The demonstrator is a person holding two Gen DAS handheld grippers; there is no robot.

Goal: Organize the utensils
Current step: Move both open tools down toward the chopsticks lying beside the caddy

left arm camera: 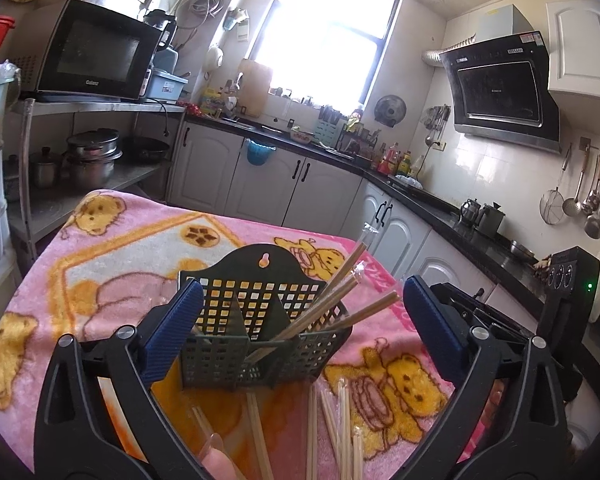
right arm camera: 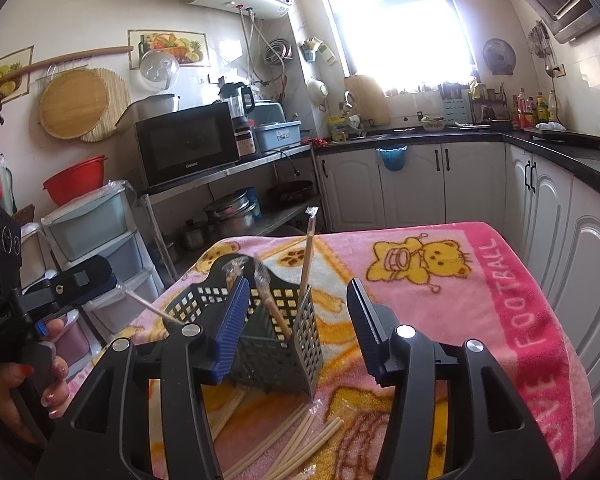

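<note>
Two hand-held grippers hover over a chopstick holder on a pink blanket.
Left gripper and right gripper both gape empty; the light holder, holding some chopsticks, could tip if nudged, with loose chopsticks lying before it.

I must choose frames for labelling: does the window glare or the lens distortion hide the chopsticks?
Left wrist view: window overexposed, basket and chopsticks sharp. Right wrist view: similar glare, edges strongly curved, loose chopsticks still clear.
</note>
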